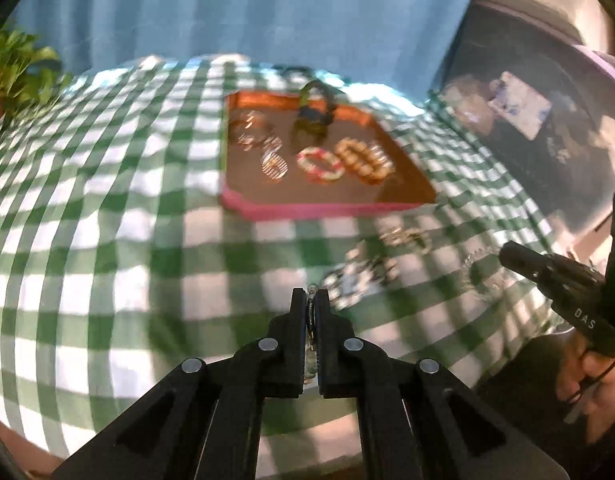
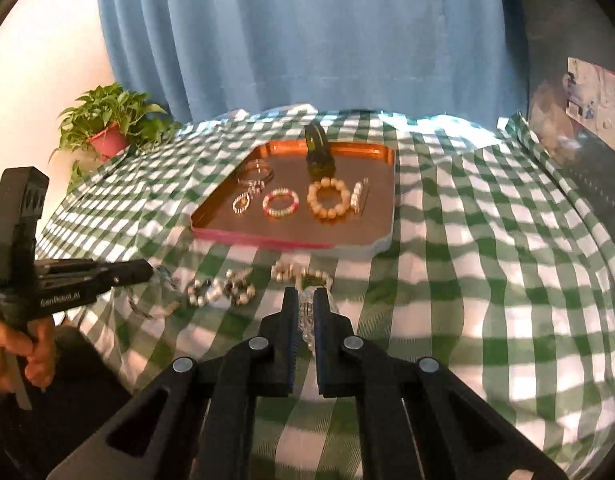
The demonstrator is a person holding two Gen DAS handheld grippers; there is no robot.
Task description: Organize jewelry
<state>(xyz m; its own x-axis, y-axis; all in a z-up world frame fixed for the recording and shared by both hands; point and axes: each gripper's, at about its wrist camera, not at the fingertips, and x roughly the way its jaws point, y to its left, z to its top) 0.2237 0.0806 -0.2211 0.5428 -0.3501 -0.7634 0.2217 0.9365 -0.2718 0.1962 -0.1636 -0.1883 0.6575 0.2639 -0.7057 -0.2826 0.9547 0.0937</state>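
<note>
Left view blurs loose bracelets (image 1: pixel 359 280) near tray (image 1: pixel 327 210).

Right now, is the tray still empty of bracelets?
No, the tray already holds several, among them a pink and white bracelet and a tan beaded bracelet side by side.

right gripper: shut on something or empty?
Shut on a clear bead bracelet. The right gripper has its jaws nearly together, with transparent beads showing in the narrow gap, above the checked cloth.
</note>
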